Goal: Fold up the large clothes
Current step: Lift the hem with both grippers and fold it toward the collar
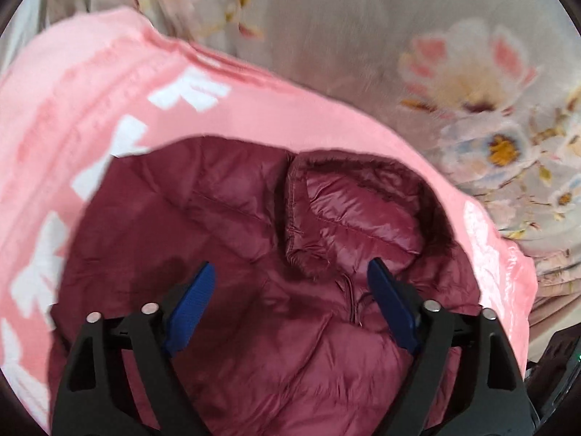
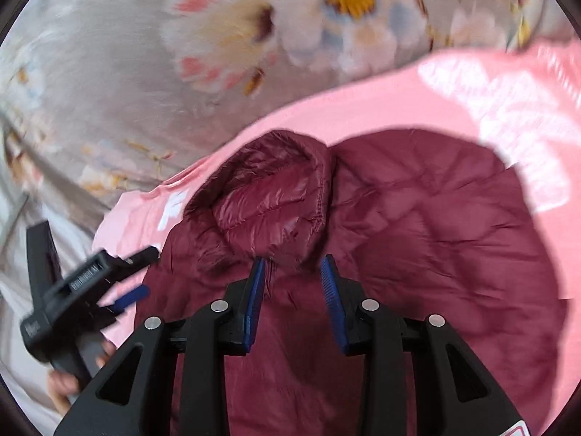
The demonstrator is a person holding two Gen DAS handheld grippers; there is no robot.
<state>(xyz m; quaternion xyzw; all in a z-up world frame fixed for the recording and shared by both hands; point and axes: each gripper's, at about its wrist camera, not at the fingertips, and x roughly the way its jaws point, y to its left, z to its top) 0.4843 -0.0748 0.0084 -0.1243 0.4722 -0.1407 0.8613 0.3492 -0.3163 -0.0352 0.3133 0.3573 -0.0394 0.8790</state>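
Note:
A maroon puffer jacket (image 1: 232,225) lies spread on a pink blanket (image 1: 72,83), its hood (image 1: 356,214) folded over near the collar. My left gripper (image 1: 290,272) is open and empty, just above the jacket below the hood. In the right wrist view the same jacket (image 2: 435,225) and hood (image 2: 268,196) lie on the pink blanket (image 2: 381,105). My right gripper (image 2: 292,265) is open and empty, its fingertips at the hood's lower edge. The left gripper (image 2: 134,272) shows at the left, held by a hand, over the jacket's left edge.
A grey floral bedsheet (image 1: 472,72) lies beyond and around the blanket, also in the right wrist view (image 2: 109,72). Folded pale fabric (image 1: 555,290) sits at the right edge. White letters (image 1: 189,91) are printed on the blanket.

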